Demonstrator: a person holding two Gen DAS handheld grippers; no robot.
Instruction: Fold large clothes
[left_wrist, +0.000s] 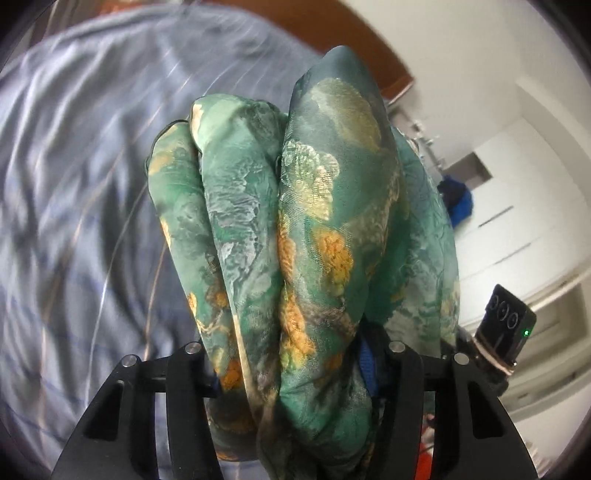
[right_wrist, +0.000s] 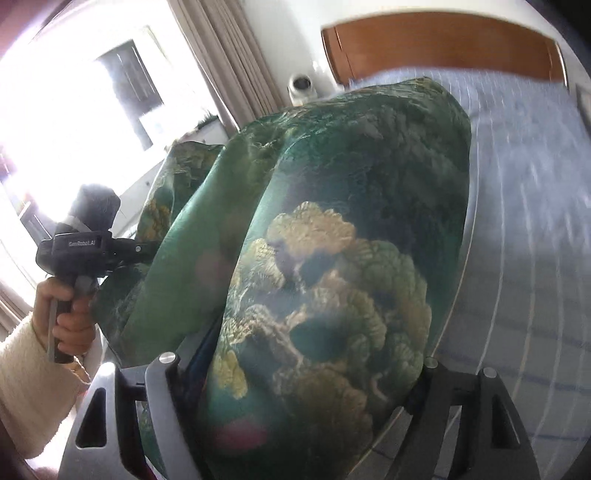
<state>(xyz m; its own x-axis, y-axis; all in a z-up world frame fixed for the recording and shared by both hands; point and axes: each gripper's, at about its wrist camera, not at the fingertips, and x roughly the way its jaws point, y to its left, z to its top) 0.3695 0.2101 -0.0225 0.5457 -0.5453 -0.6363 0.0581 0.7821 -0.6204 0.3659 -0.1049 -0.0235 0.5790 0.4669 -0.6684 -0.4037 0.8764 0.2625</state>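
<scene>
A green silky garment printed with orange and pale flowers is bunched in thick folds between the jaws of my left gripper, which is shut on it and holds it up above the bed. The cloth hides the fingertips. In the right wrist view the same garment bulges between the jaws of my right gripper, also shut on it. Its fingertips are covered too. The cloth stretches left to the left gripper's body, gripped by a hand in a cream sleeve.
A bed with a blue-grey lined sheet lies below, with a wooden headboard at its far end. A bright window and beige curtain are to the left. White cabinets and a blue object stand to the right.
</scene>
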